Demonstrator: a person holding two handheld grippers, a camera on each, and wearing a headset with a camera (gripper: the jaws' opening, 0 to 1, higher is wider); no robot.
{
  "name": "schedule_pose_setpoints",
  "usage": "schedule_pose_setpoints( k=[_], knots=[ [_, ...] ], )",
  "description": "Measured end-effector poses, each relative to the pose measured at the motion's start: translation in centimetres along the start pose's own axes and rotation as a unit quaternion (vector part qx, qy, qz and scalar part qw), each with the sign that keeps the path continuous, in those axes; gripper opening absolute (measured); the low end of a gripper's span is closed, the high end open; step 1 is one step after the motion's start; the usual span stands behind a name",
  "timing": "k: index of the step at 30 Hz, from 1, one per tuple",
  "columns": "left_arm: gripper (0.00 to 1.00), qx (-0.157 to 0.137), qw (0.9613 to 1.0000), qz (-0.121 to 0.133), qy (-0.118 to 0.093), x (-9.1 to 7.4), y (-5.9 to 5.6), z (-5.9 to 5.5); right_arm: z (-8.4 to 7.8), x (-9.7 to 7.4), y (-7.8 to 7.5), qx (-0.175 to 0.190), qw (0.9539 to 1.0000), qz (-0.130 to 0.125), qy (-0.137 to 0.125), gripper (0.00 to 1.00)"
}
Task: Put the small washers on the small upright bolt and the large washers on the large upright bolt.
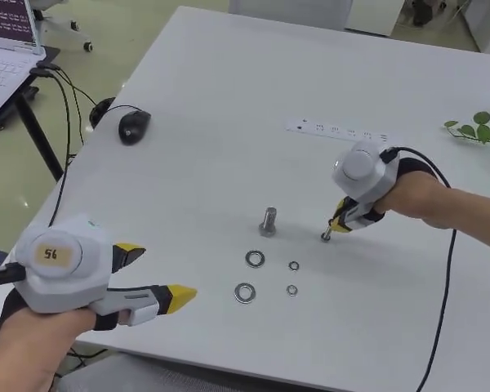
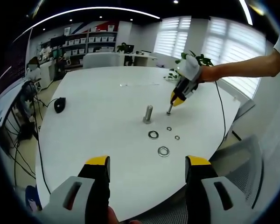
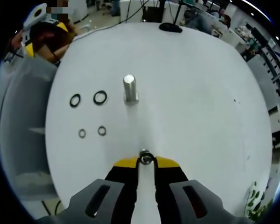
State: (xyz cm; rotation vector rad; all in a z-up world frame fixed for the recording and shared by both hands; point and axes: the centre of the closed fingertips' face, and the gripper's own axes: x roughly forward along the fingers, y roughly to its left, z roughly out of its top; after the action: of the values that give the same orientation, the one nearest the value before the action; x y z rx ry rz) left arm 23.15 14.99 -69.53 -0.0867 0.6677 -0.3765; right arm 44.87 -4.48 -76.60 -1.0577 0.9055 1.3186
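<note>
The large bolt (image 1: 268, 220) (image 2: 148, 114) (image 3: 129, 88) stands upright mid-table. To its right, my right gripper (image 1: 336, 228) (image 3: 146, 162) is shut on the small bolt (image 1: 327, 235) (image 3: 145, 157), holding it upright on the white table (image 1: 229, 98). In front of the bolts lie two large washers (image 1: 255, 259) (image 1: 245, 292) and two small washers (image 1: 294, 265) (image 1: 291, 290), all flat. My left gripper (image 1: 158, 272) (image 2: 148, 163) hovers open at the table's near left edge, well short of the washers, with nothing between its jaws.
A black mouse (image 1: 134, 125) sits at the far left of the table, and a white power strip (image 1: 336, 129) lies behind the bolts. A laptop (image 1: 8, 49) on a stand and cables are off the left edge. A plant (image 1: 478, 126) is at the right.
</note>
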Motion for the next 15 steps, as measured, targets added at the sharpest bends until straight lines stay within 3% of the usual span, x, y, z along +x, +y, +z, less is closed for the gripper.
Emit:
schedule_pose_setpoints(
  k=[15],
  knots=[
    [0.65, -0.005, 1.0000, 0.008, 0.003, -0.5, 0.7, -0.5, -0.4, 2.7, 0.4, 0.017, 0.9997, 0.006, 0.015, 0.13]
  ],
)
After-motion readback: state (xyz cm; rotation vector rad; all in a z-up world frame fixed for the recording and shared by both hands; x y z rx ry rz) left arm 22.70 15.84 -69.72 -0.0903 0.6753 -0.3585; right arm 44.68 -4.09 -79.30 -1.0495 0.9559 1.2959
